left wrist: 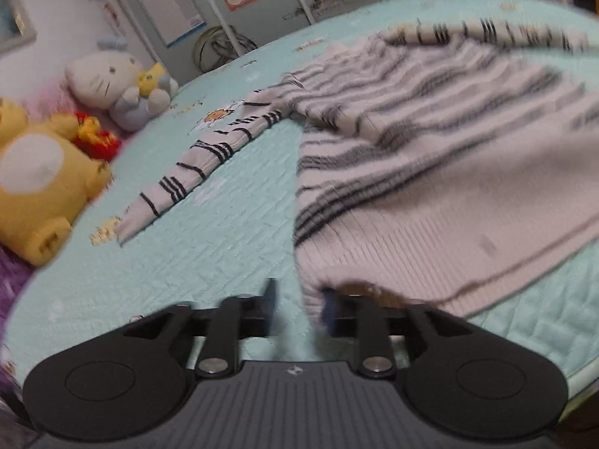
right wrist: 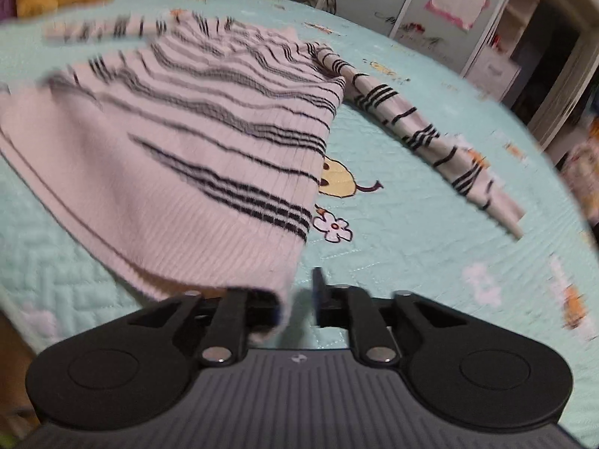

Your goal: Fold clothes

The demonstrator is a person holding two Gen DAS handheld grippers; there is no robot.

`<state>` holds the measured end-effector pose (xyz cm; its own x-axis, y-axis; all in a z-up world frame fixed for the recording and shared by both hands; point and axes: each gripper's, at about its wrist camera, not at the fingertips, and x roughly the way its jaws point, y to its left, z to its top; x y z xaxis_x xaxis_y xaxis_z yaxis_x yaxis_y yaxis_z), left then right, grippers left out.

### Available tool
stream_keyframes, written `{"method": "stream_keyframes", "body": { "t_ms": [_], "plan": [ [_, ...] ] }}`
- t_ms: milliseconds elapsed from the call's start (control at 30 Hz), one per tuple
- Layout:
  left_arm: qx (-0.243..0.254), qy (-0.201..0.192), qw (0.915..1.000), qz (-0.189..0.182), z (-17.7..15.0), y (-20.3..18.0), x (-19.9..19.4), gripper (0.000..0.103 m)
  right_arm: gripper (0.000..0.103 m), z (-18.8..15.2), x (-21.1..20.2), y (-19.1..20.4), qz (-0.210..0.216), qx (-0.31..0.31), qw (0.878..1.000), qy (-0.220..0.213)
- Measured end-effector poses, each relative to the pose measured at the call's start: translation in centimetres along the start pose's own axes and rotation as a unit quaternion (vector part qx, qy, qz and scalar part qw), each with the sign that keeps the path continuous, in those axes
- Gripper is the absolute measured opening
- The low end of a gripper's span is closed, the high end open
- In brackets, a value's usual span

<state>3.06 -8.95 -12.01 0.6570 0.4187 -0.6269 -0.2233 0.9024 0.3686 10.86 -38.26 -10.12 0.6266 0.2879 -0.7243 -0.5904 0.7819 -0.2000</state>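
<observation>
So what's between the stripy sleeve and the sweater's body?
Left wrist view: only bare mint bedspread lies between the sleeve and the sweater's body.

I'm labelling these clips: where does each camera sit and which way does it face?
Left wrist: on the left gripper, looking down across the bed at the sweater's hem corner; jaws apart.
Right wrist: on the right gripper, facing the opposite hem corner; jaws apart.
Shared: striped sweater, teal quilt, yellow plush toy.
</observation>
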Motion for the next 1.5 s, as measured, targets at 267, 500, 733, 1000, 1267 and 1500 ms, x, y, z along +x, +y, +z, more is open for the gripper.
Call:
{"method": "stream_keyframes", "body": {
  "t_ms": [267, 500, 733, 1000, 1267, 1500],
  "plan": [
    [-0.184, 0.016, 0.9788, -0.088, 0.7, 6.2, -2.2, 0.057, 0.048, 0.4, -2.4, -7.1, 0.164, 0.138, 0.977, -0.007],
    [-0.333, 0.015, 0.9309, -0.149, 4.3, 11.9, 2.0, 0.057, 0.051, 3.0, 0.7, -12.6, 0.287, 0.311, 0.904, -0.052],
    [-0.262, 0.069, 0.9475, -0.17, 2.4, 12.7, 2.1, 0.057, 0.053, 4.5, 1.9, -13.3, 0.298, 0.171, 0.938, 0.035],
    [-0.332, 0.048, 0.9203, -0.201, 5.0, 10.8, 4.3, 0.057, 0.054, 5.8, 7.4, -20.2, 0.189, 0.391, 0.895, -0.101],
    [-0.308, 0.037, 0.9273, -0.21, 10.3, 7.4, 6.9, 0.064, 0.069, 15.4, 13.5, -15.1, 0.056, 0.119, 0.983, -0.131],
    [-0.344, 0.072, 0.9195, -0.177, 11.3, 8.2, 11.7, 0.065, 0.069, 21.0, 20.8, -13.6, 0.032, 0.06, 0.993, -0.099]
  ]
}}
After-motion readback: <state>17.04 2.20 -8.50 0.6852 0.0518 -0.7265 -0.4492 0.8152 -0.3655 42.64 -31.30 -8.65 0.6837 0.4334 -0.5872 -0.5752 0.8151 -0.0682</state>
